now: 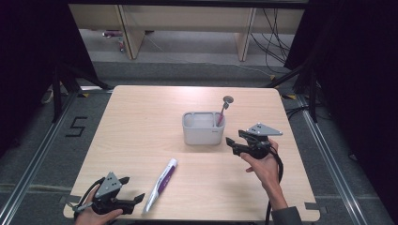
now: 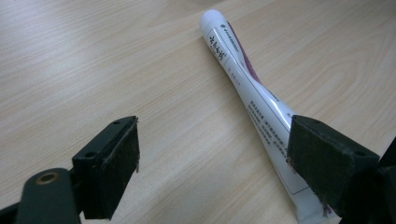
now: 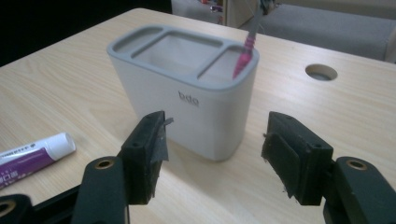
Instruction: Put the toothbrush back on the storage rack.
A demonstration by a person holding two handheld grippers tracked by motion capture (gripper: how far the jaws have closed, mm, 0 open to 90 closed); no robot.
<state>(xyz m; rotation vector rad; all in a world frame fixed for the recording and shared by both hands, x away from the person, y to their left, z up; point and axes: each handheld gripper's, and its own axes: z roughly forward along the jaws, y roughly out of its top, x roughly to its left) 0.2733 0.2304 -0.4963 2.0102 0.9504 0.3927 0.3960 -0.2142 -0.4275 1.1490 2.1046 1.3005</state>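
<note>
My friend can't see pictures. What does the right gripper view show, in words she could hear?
A white holder with three slots stands on a wooden table, a pink toothbrush leaning in one end slot. The open black tongs point at it without touching. A toothpaste tube lies at the left edge, and a round hole shows in the table behind.

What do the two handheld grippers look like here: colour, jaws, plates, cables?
Both grippers, left and right, are black, each topped by a grey three-cornered plate with small holes. Jaws are blocky black with dark, frayed pads and round screw holes. A black cable trails from each. A dark sleeve covers the right wrist.
</note>
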